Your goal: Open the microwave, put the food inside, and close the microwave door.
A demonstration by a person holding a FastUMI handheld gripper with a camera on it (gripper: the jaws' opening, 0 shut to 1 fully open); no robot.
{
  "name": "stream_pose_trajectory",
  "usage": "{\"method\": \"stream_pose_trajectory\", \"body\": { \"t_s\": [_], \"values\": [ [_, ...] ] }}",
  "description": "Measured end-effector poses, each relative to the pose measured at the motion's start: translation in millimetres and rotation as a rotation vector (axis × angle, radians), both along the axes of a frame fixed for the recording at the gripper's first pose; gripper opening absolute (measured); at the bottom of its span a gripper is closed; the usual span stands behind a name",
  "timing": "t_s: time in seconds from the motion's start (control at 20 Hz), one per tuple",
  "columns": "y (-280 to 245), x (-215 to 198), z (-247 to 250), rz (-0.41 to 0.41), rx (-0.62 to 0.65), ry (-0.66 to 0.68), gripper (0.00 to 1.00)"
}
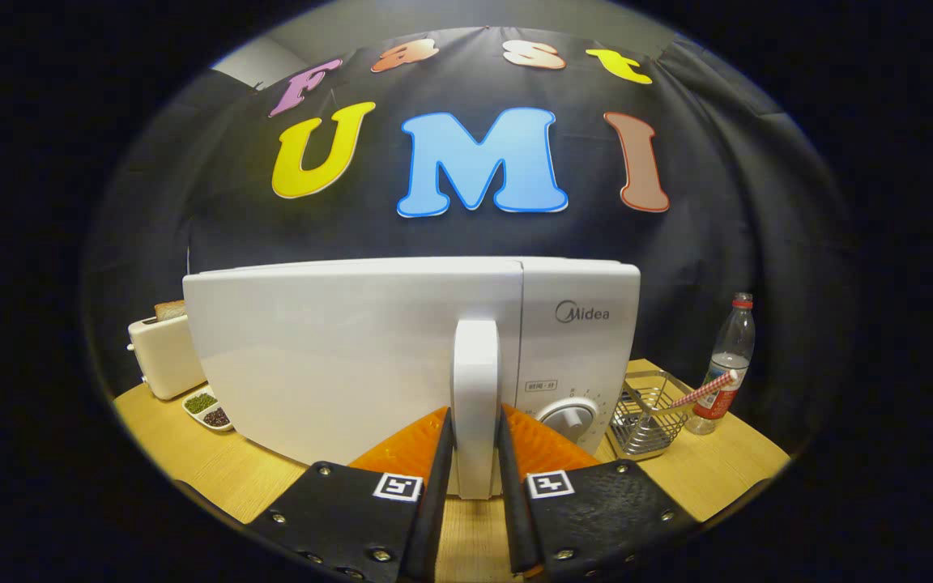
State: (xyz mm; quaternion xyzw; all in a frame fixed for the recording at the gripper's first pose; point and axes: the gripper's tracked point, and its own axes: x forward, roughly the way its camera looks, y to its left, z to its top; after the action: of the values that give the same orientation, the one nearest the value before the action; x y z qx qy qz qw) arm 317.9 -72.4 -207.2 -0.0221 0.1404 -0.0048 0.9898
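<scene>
A white microwave (580, 340) stands on the wooden table (191, 461), straight ahead and very close. Its wide white door (321, 364) covers the left and middle of the front. The control panel with a round dial (568, 418) sits to the right of the door. A tall white handle (475, 364) runs upright down the door's right edge. My gripper (475, 421) is shut on that handle, one finger (436, 486) pressed against each side of it. Whether the door is ajar I cannot tell.
Left of the microwave a cream toaster (163, 356) holds a bread slice (168, 308), with a small two-part dish of beans (207, 409) in front. To the right stand a wire basket (643, 421), a red-and-white striped stick (705, 391) and a plastic bottle (730, 360).
</scene>
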Motion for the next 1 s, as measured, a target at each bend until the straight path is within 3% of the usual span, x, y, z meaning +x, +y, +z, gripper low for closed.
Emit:
{"method": "stream_pose_trajectory", "body": {
  "t_s": [0.15, 0.3, 0.35, 0.75, 0.8, 0.85, 1.0],
  "values": [
    [-0.9, 3.8, -3.7, 0.002, -0.049, -0.001, 0.21],
    [-2.3, 4.3, -3.4, 0.010, -0.067, 0.013, 0.21],
    [-4.1, 4.7, -3.4, 0.010, -0.055, 0.026, 0.09],
    [-0.2, -3.6, -3.6, 0.022, -0.100, 0.090, 0.09],
    [1.6, -17.1, 2.2, 0.029, -0.110, 0.067, 0.09],
    [2.9, -24.0, 0.7, 0.020, -0.087, 0.058, 0.01],
    [12.9, -49.9, 0.9, -0.012, -0.064, 0.065, 0.01]
  ]
}}
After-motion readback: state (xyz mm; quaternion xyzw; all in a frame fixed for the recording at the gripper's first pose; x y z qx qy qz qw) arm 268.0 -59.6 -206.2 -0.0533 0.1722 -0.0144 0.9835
